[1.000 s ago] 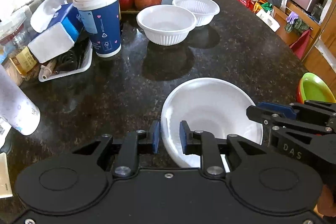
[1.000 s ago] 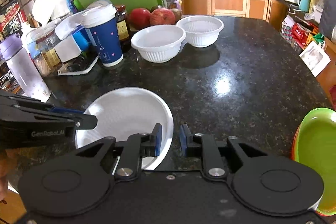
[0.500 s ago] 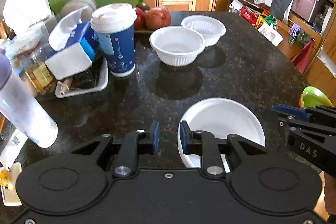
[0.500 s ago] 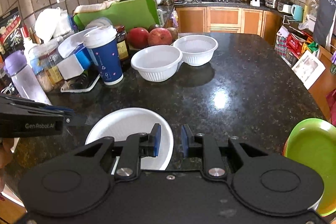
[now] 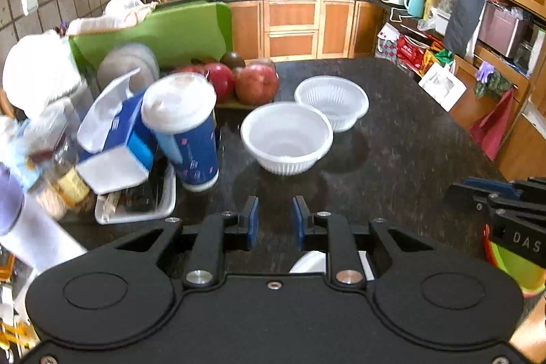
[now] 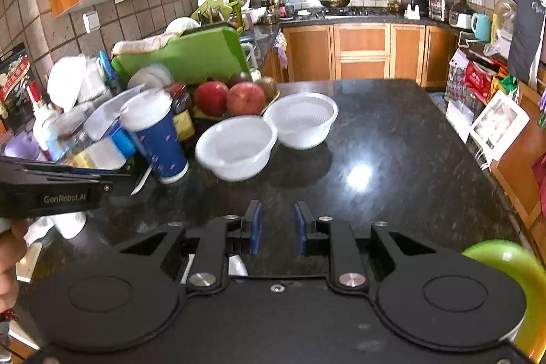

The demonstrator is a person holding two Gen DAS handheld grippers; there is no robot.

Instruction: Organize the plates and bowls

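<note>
Black speckled stone: the countertop (image 5: 392, 159) fills the middle of both views and carries everything listed below.
Far left, left-wrist view: a white bottle with a purple cap (image 5: 20, 227), blurred, at the left edge.
Tray: a shallow white tray (image 5: 136, 210) at lower left, with a blue-and-white carton (image 5: 116, 142) tilted above it.
Cup: a blue paper cup with a white lid (image 5: 184, 132), leaning in this fisheye view, just left of the bowls.
Fruit: red pomegranates (image 5: 254, 82) behind the cup, in front of a green cutting board (image 5: 170, 33) standing on edge.
Bowls: a smooth-walled white bowl (image 5: 286, 137) at centre; a ribbed white bowl (image 5: 332, 101) up and to its right, rims touching or nearly so.
Plate: a sliver of white plate (image 5: 309, 263) shows low in the frame, behind the left gripper's linkage.
Left gripper (image 5: 274, 220): blue pads slightly parted, nothing between them, over bare counter.
Right gripper (image 6: 276, 227): blue pads likewise slightly parted and empty; seen from the side at the right edge of the left-wrist view.
Far right: stacked green and orange plates (image 6: 512, 265) at the lower right corner of the right-wrist view.
</note>
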